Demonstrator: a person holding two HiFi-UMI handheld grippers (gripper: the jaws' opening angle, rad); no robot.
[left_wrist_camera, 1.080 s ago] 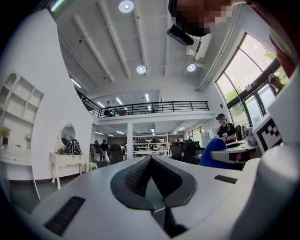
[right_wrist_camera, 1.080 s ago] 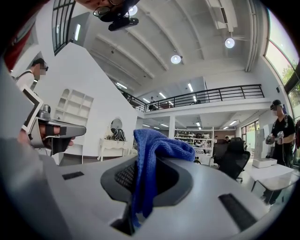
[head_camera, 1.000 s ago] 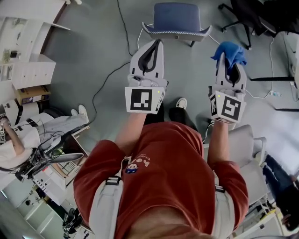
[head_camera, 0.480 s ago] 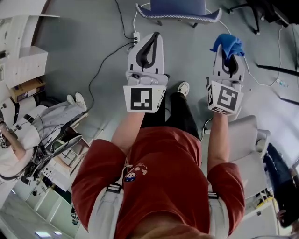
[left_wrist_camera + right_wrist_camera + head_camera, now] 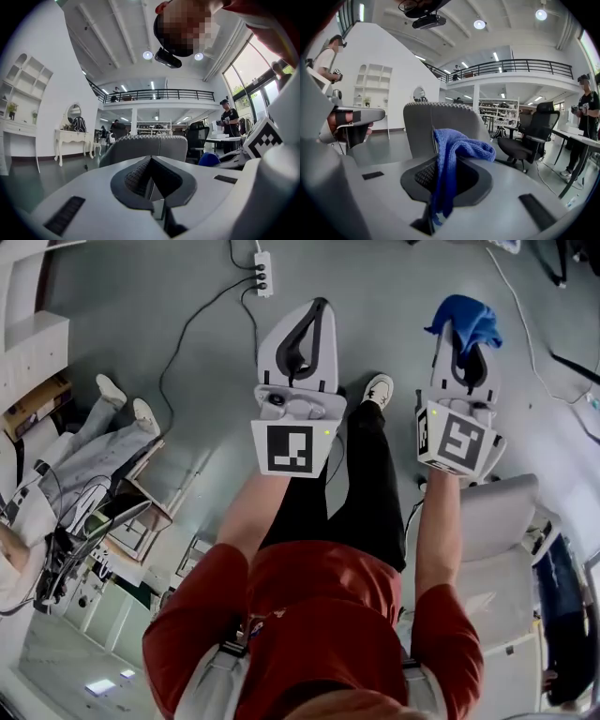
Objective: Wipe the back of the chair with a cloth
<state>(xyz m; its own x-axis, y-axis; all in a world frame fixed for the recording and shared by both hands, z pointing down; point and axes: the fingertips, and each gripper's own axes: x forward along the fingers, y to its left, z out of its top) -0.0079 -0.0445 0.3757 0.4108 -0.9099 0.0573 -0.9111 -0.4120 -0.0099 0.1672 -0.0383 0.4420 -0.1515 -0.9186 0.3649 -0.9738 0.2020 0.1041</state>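
A grey chair back (image 5: 145, 144) with a stitched top edge stands straight ahead of both grippers, seen also as the chair back (image 5: 433, 123) in the right gripper view. It is outside the head view. My right gripper (image 5: 466, 334) is shut on a blue cloth (image 5: 466, 315), and the cloth (image 5: 452, 154) hangs bunched between the jaws, apart from the chair. My left gripper (image 5: 314, 307) is shut with nothing in it, its jaws meeting at the tips (image 5: 151, 160). Both grippers are held out side by side above the floor.
A power strip (image 5: 260, 270) with cables lies on the grey floor ahead. A seated person (image 5: 89, 451) is at the left, a grey chair (image 5: 497, 512) at my right side. A black office chair (image 5: 529, 136) and a standing person (image 5: 587, 112) are to the right.
The blue-grey chair has slid out of the top of the head view as the view tilted down. Both grippers keep their pose, the cloth still held in the right one.
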